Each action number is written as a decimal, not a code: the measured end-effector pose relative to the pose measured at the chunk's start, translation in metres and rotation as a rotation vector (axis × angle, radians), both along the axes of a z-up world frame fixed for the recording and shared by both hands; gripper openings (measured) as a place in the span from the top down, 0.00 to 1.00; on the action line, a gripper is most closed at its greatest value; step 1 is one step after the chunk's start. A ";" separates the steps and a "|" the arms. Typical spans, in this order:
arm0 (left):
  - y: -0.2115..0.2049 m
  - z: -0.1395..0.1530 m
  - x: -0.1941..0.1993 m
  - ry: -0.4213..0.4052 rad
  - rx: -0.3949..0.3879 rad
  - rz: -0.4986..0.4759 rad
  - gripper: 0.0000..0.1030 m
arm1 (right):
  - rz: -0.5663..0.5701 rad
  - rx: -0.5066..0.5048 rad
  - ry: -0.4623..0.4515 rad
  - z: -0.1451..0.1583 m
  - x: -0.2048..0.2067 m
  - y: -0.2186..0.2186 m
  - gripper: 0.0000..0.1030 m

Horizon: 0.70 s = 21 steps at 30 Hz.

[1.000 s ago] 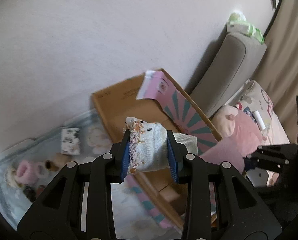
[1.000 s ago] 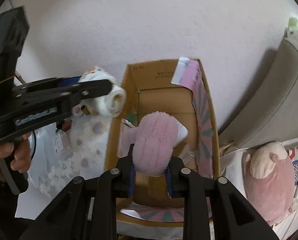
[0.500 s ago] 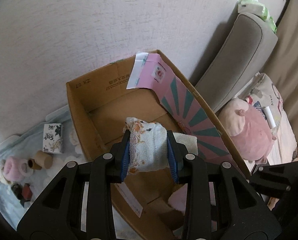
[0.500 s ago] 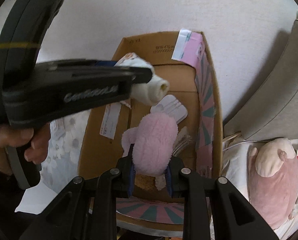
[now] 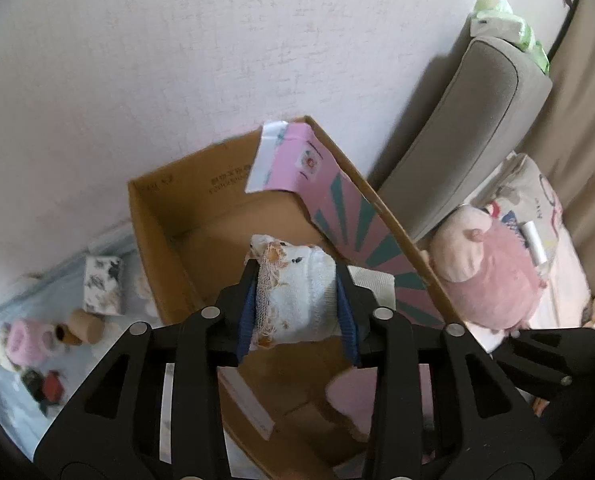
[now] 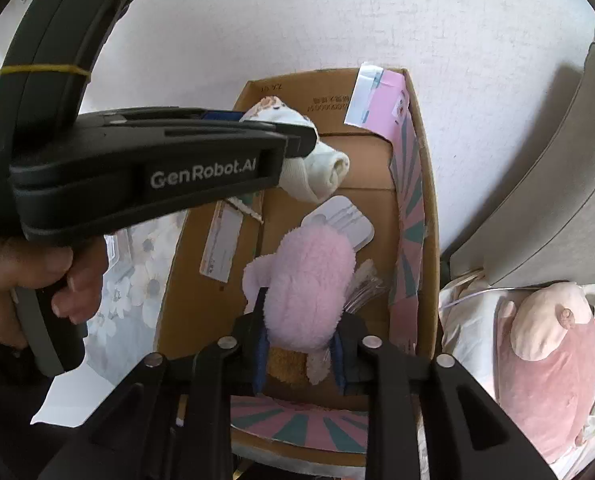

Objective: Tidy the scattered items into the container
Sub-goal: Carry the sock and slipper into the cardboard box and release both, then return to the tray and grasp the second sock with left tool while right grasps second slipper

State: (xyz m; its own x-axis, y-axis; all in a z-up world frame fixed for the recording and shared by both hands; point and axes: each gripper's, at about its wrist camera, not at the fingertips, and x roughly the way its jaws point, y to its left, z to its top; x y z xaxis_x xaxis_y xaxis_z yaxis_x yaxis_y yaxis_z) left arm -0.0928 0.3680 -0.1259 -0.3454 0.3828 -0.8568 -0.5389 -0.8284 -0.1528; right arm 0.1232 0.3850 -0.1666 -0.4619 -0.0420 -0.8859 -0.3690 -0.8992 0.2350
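- Holding both loads over the open cardboard box [image 6: 377, 208], we are at the drop: the left gripper [image 5: 297, 304] has the rolled white sock [image 5: 297, 300] between its blue pads, and its jaws are opening while the sock is not yet free.
- The right gripper [image 6: 299, 344] has the fluffy pink toy [image 6: 309, 292] between its pads above the box floor; its jaws are opening too, and the toy has not dropped.
- We judge the sock the riskier one: it hangs nearer the box's left wall, so a late snag of its frayed trim on a pad could flick it over that wall onto the floral mat [image 6: 137, 276].
- The two grippers crowd the same opening above the box, so we could knock them together and scatter either piece.
- The pink-and-teal flap [image 5: 337, 208] leans inward along the box's right side and could deflect a falling item.
- Left of the box, a patterned little box [image 5: 101, 290], a cardboard tube [image 5: 83, 322] and a pink bundle [image 5: 21, 340] lie on the mat.
- Behind the box stands a pale textured wall; to its right, a grey sofa arm [image 5: 469, 140] and a pink plush pig [image 5: 493, 276].
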 end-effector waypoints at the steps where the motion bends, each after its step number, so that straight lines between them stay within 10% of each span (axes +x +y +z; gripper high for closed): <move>1: 0.001 0.000 0.000 -0.005 -0.011 0.011 0.64 | -0.003 0.000 -0.009 -0.001 -0.002 0.001 0.62; 3: 0.002 -0.001 0.002 0.003 -0.045 0.018 0.46 | -0.001 -0.003 -0.027 -0.003 -0.003 0.001 0.37; 5: 0.001 0.003 0.004 0.016 -0.036 0.022 0.05 | 0.000 -0.004 -0.008 0.000 0.000 0.001 0.34; 21: -0.040 0.051 0.026 0.113 0.054 0.100 0.04 | -0.059 0.054 0.056 0.032 0.020 -0.002 0.34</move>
State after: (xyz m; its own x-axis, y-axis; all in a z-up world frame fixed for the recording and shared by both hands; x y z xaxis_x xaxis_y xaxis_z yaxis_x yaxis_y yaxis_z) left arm -0.0665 0.3281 -0.0748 -0.4769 0.3861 -0.7896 -0.4703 -0.8711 -0.1419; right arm 0.1433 0.3827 -0.1350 -0.5107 0.0336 -0.8591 -0.4095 -0.8881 0.2087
